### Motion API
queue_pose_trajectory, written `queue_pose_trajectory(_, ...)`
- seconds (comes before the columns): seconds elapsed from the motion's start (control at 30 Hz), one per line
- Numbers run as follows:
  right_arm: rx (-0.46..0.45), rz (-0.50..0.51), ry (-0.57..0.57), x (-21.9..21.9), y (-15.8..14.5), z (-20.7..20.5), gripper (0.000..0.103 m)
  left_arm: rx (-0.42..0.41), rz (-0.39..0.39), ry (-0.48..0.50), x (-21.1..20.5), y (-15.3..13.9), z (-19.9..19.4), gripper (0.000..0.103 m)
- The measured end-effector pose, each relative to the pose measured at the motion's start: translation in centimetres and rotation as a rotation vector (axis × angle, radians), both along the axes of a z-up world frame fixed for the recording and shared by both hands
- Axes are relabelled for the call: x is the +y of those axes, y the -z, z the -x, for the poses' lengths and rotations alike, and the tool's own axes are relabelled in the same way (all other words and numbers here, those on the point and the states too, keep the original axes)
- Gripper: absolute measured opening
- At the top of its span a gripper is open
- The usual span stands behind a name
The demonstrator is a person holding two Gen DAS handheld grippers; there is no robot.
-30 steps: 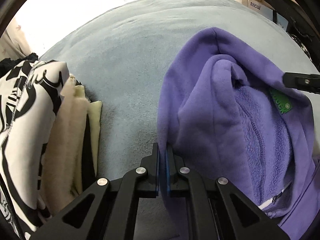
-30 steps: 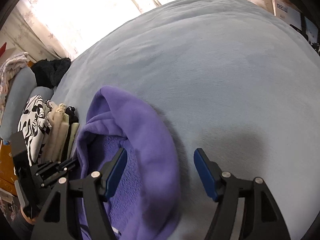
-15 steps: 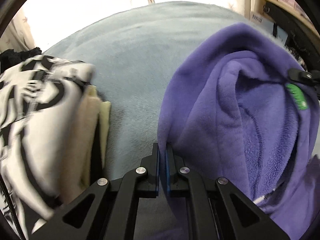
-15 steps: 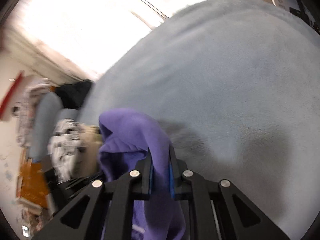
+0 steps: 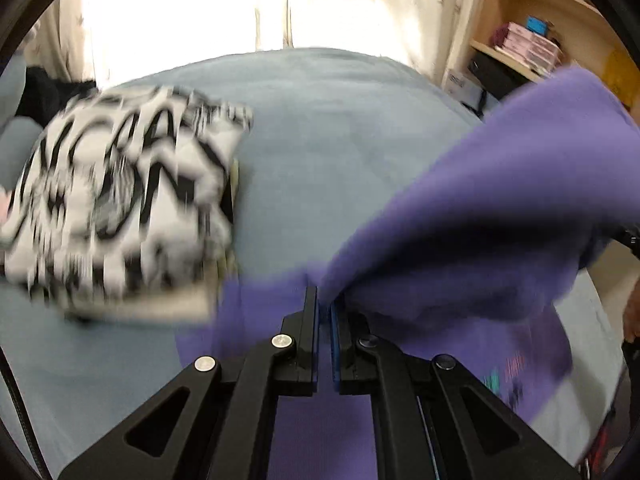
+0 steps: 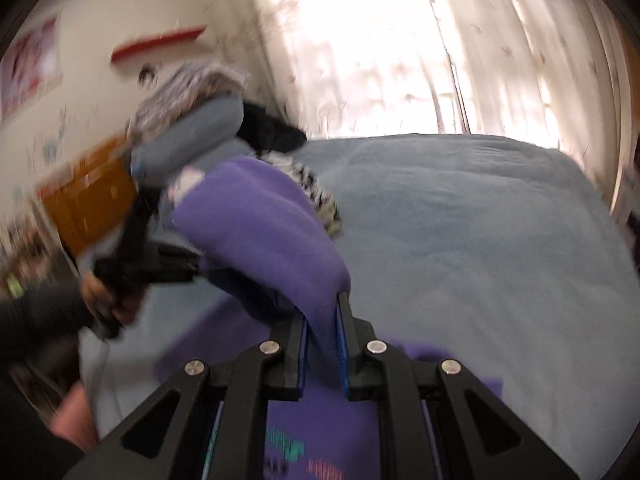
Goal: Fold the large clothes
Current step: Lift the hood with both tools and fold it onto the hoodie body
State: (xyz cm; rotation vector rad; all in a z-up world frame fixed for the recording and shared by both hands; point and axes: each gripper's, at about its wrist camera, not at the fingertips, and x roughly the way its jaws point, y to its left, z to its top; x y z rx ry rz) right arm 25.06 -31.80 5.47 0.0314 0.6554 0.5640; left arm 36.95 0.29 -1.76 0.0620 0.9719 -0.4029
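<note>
In the left wrist view, your left gripper (image 5: 324,300) is clenched on an edge of the purple hoodie (image 5: 480,208), which rises in a blurred sheet to the right, above the grey-blue bed cover (image 5: 320,128); beside it, to the left, lies the black-and-white folded garment (image 5: 120,200) on its pile. In the right wrist view, your right gripper (image 6: 323,312) has just been closing and now grasps a thick fold of the same hoodie between its pads, and the cloth hangs from both grippers, partly over the bed. I judge that you are lifting the hoodie to spread it, so next you should pull the two held edges apart and lay it flat on the free part of the cover, away from the pile
</note>
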Motion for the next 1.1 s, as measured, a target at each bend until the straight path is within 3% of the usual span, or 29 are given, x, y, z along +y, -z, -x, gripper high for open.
queue_pose_trajectory(0.13,0.013,0.132,0.045,1.8,3.6,5.5,0.015,0.02,-0.048,-0.006,0.6,3.4,5.4,0.0)
queue_pose_trajectory(0.2,0.051,0.204,0.101,2.1,6.0,8.0,0.016,0.066,-0.026,-0.032,1.7,5.2,7.5,0.0)
queue_pose_trajectory(0.33,0.227,0.289,0.153,3.3,10.8,10.2,0.019,0.142,-0.007,-0.074,3.6,8.0,9.5,0.0)
queue_pose_trajectory(0.4,0.295,0.286,0.177,3.1,12.2,11.2,0.019,0.166,0.009,-0.073,3.9,8.6,10.9,0.0)
queue_pose_trajectory(0.5,0.352,0.217,0.224,2.4,12.6,12.8,0.021,0.184,0.046,-0.051,4.0,8.6,12.5,0.0)
queue_pose_trajectory(0.57,0.377,0.13,0.249,1.7,12.6,13.8,0.038,0.206,0.116,-0.024,3.7,8.4,13.4,0.003)
queue_pose_trajectory(0.67,0.387,-0.016,0.283,1.3,12.1,14.4,0.051,0.237,0.217,0.006,2.9,8.3,13.9,0.008)
queue_pose_trajectory(0.77,0.384,-0.136,0.286,1.3,11.4,14.6,0.055,0.267,0.326,0.044,1.7,9.3,13.8,0.012)
queue_pose_trajectory(1.0,0.408,-0.264,0.275,2.8,11.7,11.8,0.057,0.305,0.478,0.125,-1.5,12.1,11.5,0.025)
queue_pose_trajectory(1.1,0.439,-0.334,0.271,2.8,12.6,10.6,0.057,0.306,0.555,0.119,-1.9,13.8,10.5,0.038)
